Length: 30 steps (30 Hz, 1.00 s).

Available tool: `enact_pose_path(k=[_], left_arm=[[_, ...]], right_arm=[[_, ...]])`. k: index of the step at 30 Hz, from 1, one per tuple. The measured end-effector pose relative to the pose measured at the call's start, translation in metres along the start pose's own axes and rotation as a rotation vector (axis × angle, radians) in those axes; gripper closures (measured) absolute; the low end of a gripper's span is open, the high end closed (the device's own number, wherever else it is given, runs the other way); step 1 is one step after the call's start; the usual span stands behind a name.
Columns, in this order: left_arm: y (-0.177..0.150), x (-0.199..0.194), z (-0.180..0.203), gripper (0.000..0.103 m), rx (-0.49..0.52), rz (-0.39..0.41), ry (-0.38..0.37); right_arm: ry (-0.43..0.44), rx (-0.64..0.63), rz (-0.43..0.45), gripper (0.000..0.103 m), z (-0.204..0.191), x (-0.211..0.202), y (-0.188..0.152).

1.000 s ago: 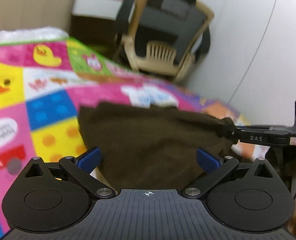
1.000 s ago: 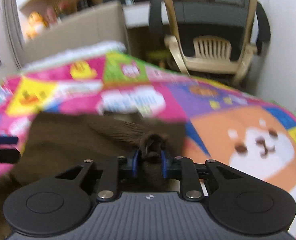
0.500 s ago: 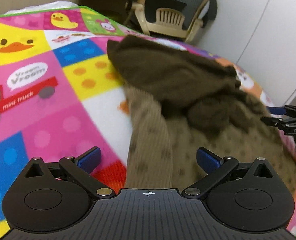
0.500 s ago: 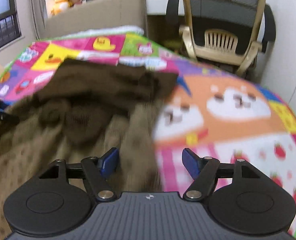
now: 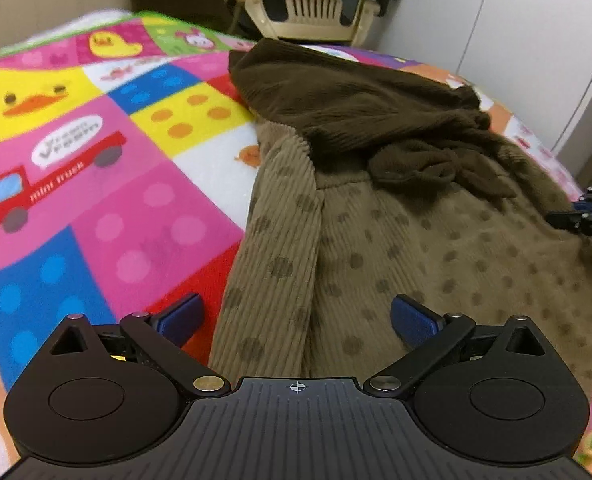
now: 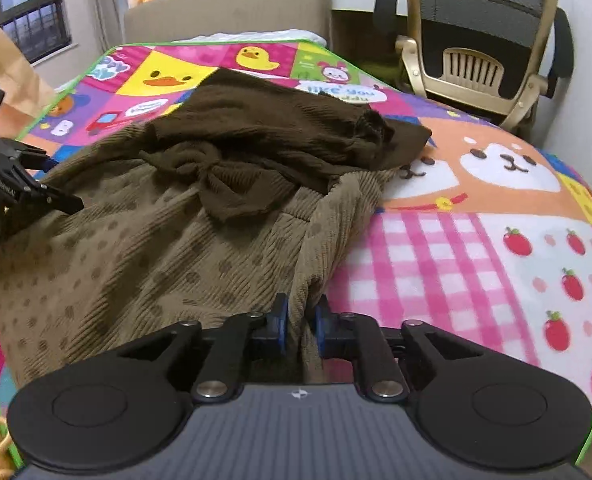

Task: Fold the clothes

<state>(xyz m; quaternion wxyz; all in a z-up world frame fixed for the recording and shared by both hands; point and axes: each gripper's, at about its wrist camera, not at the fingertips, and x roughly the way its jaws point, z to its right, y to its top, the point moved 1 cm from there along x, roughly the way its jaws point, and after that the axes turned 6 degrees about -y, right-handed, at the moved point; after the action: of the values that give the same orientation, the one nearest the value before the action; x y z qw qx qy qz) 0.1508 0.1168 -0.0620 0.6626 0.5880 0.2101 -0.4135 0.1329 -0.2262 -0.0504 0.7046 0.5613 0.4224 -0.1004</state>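
While my right gripper (image 6: 299, 322) pinches the dress (image 6: 167, 248) hem, my left gripper (image 5: 296, 320) gapes empty; folding is barely begun.

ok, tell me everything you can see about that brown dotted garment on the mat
The olive-brown ribbed garment with darker dots lies spread on the colourful cartoon play mat. Its dark brown plain part is folded back over it, bunched in the middle. The right tool pinches its near edge; the left tool hangs open over it.

Left gripper (image 5: 296, 316) hovers with jaws spread wide; right gripper (image 6: 299, 322) is pinched nearly closed.
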Motion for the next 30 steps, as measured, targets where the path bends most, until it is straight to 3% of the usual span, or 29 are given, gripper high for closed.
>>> enact_pose_path(k=[2,5,9,12,13,14,15,18,21,24,27,30], left_arm=[[0.011,-0.008,-0.004,0.001,-0.03,0.016,-0.041],[0.043,-0.016,-0.001,0.001,-0.011,0.094,-0.084],[0.09,-0.004,0.006,0.001,0.001,0.217,-0.17],[0.121,0.026,0.002,0.001,-0.059,0.288,-0.253],[0.128,0.039,-0.001,0.001,-0.091,0.291,-0.259],[0.136,0.052,-0.005,0.001,-0.121,0.292,-0.262],[0.14,0.062,-0.008,0.001,-0.134,0.278,-0.242],[0.153,0.091,-0.018,0.001,-0.172,0.234,-0.182],[0.152,0.108,-0.026,0.001,-0.167,0.177,-0.129],[0.148,0.111,-0.025,0.0,-0.145,0.172,-0.104],[0.147,0.111,-0.024,0.0,-0.129,0.159,-0.086],[0.148,0.113,-0.025,0.0,-0.126,0.153,-0.076]], right_arm=[[-0.011,0.007,0.048,0.064,0.01,-0.009,0.015],[-0.027,0.029,0.113,0.048,0.022,-0.006,0.052],[-0.046,0.074,0.143,0.048,0.034,0.03,0.101],[-0.069,0.117,0.083,0.048,0.038,0.086,0.123],[-0.078,0.116,0.043,0.057,0.037,0.106,0.126],[-0.09,0.106,0.018,0.084,0.035,0.121,0.128],[-0.103,0.086,0.011,0.086,0.031,0.128,0.13],[-0.164,-0.01,0.065,0.086,0.024,0.126,0.129],[-0.18,-0.061,0.027,0.085,0.024,0.139,0.122],[-0.2,-0.1,0.042,0.081,0.02,0.139,0.121],[-0.183,-0.041,0.099,0.074,0.023,0.119,0.13],[-0.086,0.005,0.137,0.065,0.023,0.101,0.134]])
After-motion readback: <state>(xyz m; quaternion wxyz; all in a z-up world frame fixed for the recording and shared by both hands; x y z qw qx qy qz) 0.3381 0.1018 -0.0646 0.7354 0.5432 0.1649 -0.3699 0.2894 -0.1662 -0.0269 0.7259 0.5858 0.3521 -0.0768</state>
